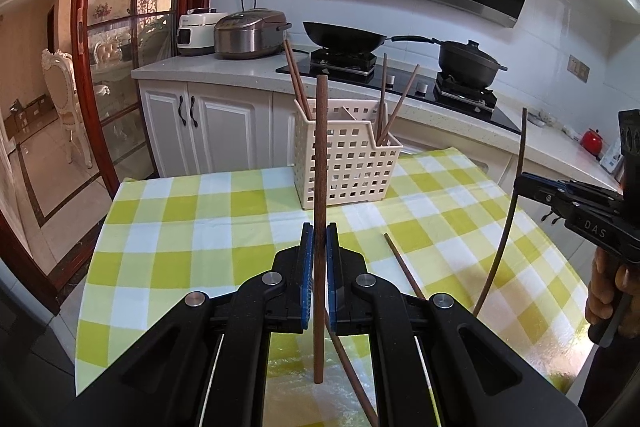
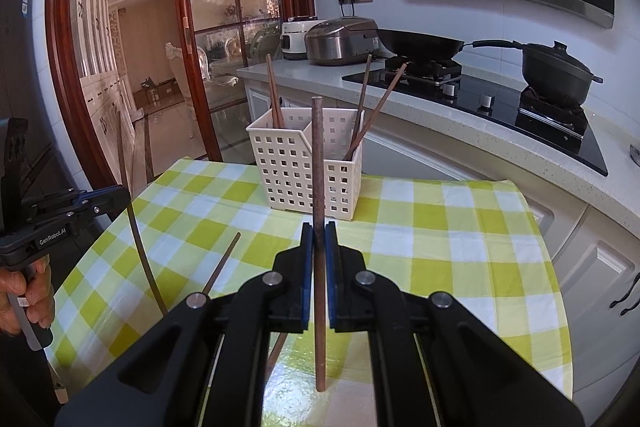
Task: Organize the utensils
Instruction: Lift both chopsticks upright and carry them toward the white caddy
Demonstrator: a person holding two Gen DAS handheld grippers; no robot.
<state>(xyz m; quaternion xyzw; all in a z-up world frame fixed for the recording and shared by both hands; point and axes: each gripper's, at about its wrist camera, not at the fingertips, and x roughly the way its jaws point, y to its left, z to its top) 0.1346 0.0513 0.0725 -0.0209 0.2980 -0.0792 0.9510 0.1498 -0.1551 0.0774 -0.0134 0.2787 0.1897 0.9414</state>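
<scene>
A white perforated utensil basket (image 1: pixel 348 163) (image 2: pixel 304 167) stands at the far side of the checked table, with brown chopsticks in its left (image 1: pixel 296 79) and right (image 1: pixel 396 107) compartments. My left gripper (image 1: pixel 320 239) is shut on an upright brown chopstick (image 1: pixel 320 147), held above the table short of the basket. My right gripper (image 2: pixel 319 239) is shut on another upright chopstick (image 2: pixel 318 155). Each gripper shows in the other's view, the right one (image 1: pixel 520 183) and the left one (image 2: pixel 124 193). One loose chopstick (image 1: pixel 404 267) (image 2: pixel 222 263) lies on the cloth between them.
The yellow and white checked cloth (image 1: pixel 200 219) covers the table. Behind it runs a counter (image 1: pixel 224 67) with two rice cookers, a wok (image 1: pixel 344 37) and a black pot (image 1: pixel 468 63) on the hob. A red-framed glass door (image 1: pixel 84 67) stands at left.
</scene>
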